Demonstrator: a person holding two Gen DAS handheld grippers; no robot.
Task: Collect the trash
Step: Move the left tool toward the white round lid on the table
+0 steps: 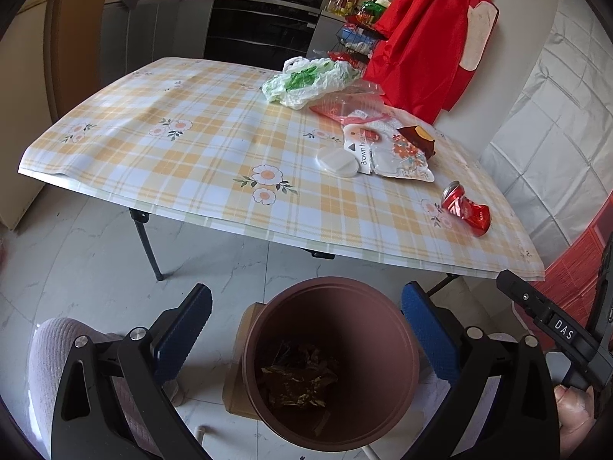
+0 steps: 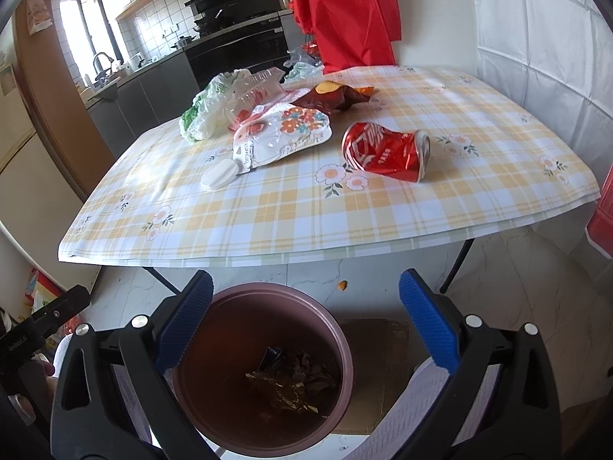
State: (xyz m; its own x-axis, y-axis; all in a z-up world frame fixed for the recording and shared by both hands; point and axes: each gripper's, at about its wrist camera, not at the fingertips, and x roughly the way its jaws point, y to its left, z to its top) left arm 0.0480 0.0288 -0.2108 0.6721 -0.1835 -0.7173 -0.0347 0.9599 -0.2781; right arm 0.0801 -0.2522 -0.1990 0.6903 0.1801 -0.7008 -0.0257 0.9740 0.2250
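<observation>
The bin (image 2: 264, 375) stands on the floor in front of the worktop (image 2: 306, 207), with wrappers (image 2: 283, 387) in it. On the worktop, the can (image 2: 385, 151) lies right of the pouch (image 2: 283, 136). The bag (image 2: 208, 109) lies behind.

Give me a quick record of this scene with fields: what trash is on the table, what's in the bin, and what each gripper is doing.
table trash: crushed red can, white floral pouch, white cap, brown snack bag, green-and-white plastic bag
bin: brown bucket on the floor, crumpled wrappers at the bottom
left gripper: jaws open, empty, above bucket
right gripper: jaws open, empty, above bucket
</observation>
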